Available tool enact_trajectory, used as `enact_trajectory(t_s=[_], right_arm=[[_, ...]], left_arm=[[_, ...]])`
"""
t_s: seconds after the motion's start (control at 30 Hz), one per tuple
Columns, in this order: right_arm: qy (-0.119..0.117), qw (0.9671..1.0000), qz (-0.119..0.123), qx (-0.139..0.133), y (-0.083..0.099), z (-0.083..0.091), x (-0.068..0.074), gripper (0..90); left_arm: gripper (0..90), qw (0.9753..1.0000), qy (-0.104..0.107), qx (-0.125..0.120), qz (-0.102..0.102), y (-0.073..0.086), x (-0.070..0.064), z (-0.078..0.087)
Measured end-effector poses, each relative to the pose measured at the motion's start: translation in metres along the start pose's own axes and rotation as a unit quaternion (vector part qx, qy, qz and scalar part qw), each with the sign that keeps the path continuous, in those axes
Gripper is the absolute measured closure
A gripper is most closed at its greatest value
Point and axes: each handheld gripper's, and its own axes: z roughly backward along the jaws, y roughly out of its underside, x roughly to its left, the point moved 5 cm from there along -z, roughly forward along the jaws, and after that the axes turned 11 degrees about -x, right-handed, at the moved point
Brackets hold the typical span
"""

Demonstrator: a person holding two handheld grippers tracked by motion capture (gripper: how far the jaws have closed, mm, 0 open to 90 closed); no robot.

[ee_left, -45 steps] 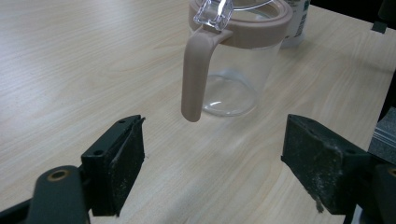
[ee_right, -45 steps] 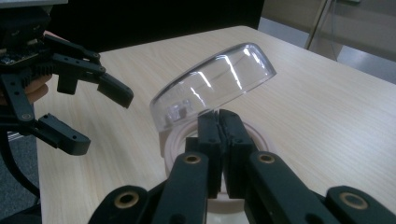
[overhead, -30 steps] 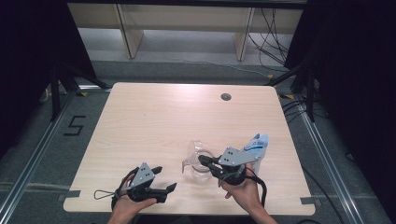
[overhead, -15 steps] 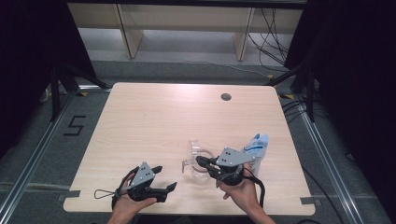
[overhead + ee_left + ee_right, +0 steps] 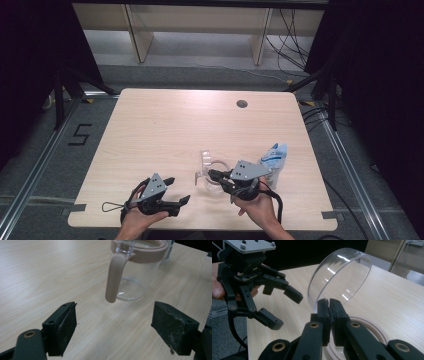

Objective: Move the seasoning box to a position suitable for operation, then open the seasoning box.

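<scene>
Right gripper (image 5: pixel 216 176) in your hand is clamped on the rim of the clear lid (image 5: pixel 338 277), held tilted above the clear jug (image 5: pixel 136 267) near the table (image 5: pixel 165 130) front edge, while your left gripper (image 5: pixel 177 190), jaws apart, sits at the jug's 8 o'clock.

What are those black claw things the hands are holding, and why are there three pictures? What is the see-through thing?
A person holds a pinching tool in each hand. One camera looks down from above on the wooden table. There you see the left gripper and the right gripper. The other two cameras ride on the tools themselves. The left one looks between its wide-open jaws at a clear jug with a beige rim and handle. The right one shows its jaws pinched shut on the jug's clear round lid, tipped up. A blue and white packet lies at the right.
</scene>
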Motion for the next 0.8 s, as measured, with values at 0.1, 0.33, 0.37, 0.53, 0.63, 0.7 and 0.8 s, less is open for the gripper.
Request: enact_trajectory(t_s=[0.1,0.33,0.37,0.53,0.63,0.7,0.8], right_arm=[[0.000,1.0000,-0.009,-0.001,0.000,-0.002,0.002,87.5],[-0.003,0.9999,-0.011,0.001,0.000,-0.002,0.006,87.5],[-0.012,0.9999,-0.004,0.007,0.000,-0.002,0.006,87.4],[-0.025,0.9997,0.004,0.007,0.000,-0.006,0.011,87.1],[-0.021,0.9998,0.002,0.003,0.000,-0.005,0.011,86.7],[-0.017,0.9998,-0.003,0.003,-0.001,-0.003,0.009,85.8],[-0.015,0.9998,0.007,-0.004,-0.002,0.000,0.006,82.5]], left_arm=[[19.5,1.0000,0.001,-0.002,0.003,0.000,0.000,0.000],[19.5,1.0000,-0.002,-0.001,-0.001,0.001,0.001,0.002],[19.5,1.0000,-0.002,0.000,-0.001,0.001,0.002,0.002],[19.5,1.0000,-0.002,0.001,0.007,0.001,0.002,0.002],[19.3,1.0000,-0.002,0.002,0.006,0.001,0.002,0.002],[19.3,1.0000,-0.003,0.000,0.003,0.001,0.003,0.002],[19.3,1.0000,-0.005,-0.002,0.005,0.001,0.004,0.002]])
